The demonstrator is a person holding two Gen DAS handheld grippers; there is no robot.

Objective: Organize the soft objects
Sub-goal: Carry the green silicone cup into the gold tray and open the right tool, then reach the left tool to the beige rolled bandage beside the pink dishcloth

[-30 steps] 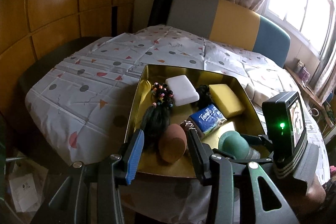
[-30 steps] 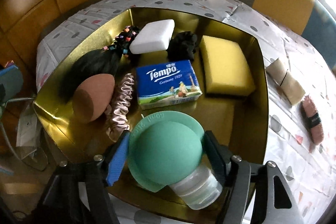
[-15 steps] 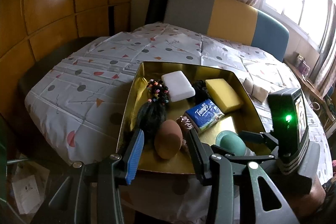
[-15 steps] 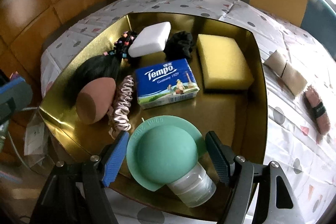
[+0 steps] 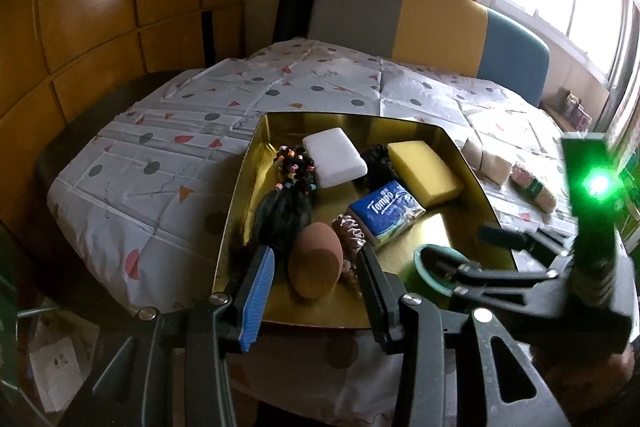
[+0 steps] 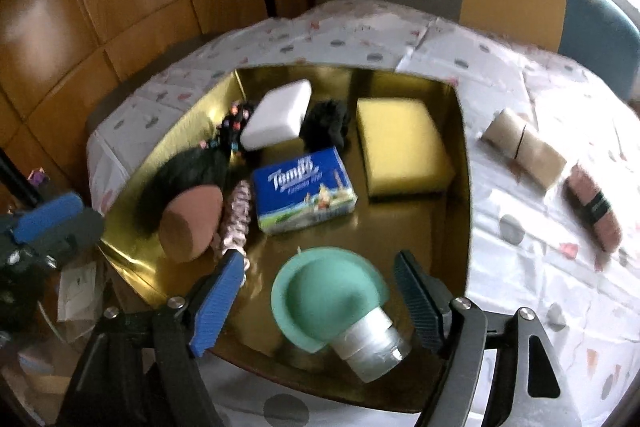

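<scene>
The green silicone-capped bottle (image 6: 340,307) lies on its side in the gold tray (image 6: 464,187), at its near edge, between the right gripper (image 6: 320,303) fingers without touching them; those jaws are opening. The left gripper (image 5: 316,279) hovers with jaws apart over the brown makeup sponge (image 5: 316,271), gripping nothing. A Tempo tissue pack (image 6: 304,195) sits mid-tray.

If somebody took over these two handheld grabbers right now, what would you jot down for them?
Right gripper: jaws opening, clear of the green silicone brush lying between them in the gold tray.
Left gripper: open, empty, hovering near the brown makeup sponge.
Done: the tray also holds the tissue pack, yellow sponge, white sponge, scrunchies and hairpiece.
Left: beige roll and pink roll, lying on the tablecloth.
</scene>
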